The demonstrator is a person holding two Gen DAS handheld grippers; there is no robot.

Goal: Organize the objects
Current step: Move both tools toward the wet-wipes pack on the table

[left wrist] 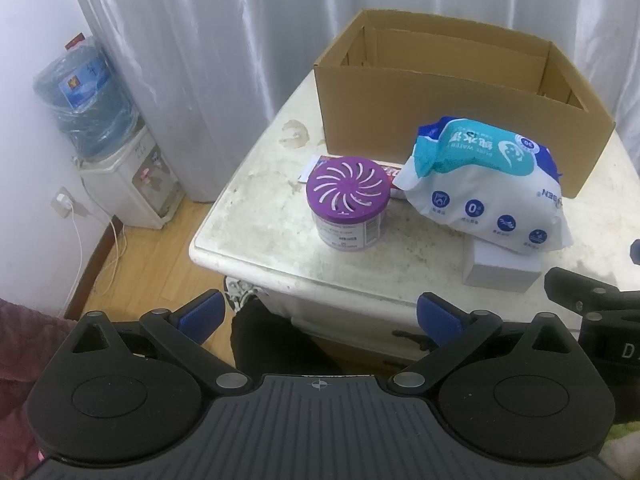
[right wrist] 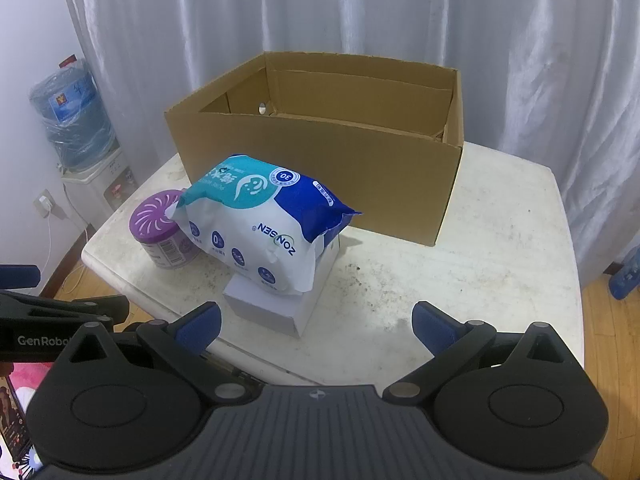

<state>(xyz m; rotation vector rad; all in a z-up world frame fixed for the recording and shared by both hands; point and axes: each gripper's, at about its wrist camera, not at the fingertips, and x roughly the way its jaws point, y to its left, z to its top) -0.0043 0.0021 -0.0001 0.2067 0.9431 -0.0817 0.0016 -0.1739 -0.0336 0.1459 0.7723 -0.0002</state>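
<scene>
An open cardboard box (left wrist: 440, 108) (right wrist: 320, 168) stands at the back of a worn white table (left wrist: 272, 216) (right wrist: 480, 264). In front of it are a purple-lidded air freshener can (left wrist: 347, 200) (right wrist: 162, 232), a flat red-and-white packet (left wrist: 390, 172) behind the can, and a blue-and-white wet wipes pack (left wrist: 488, 184) (right wrist: 260, 220) lying on a small white box (left wrist: 504, 268) (right wrist: 276, 312). My left gripper (left wrist: 318, 316) is open and empty, short of the table's near edge. My right gripper (right wrist: 316, 326) is open and empty, just in front of the white box.
A water dispenser with a blue bottle (left wrist: 86, 108) (right wrist: 70, 120) stands left of the table by the wall. Grey curtains (left wrist: 240, 40) hang behind. Wooden floor (left wrist: 156, 252) lies at the left. The right gripper's body (left wrist: 592, 304) shows at the left view's right edge.
</scene>
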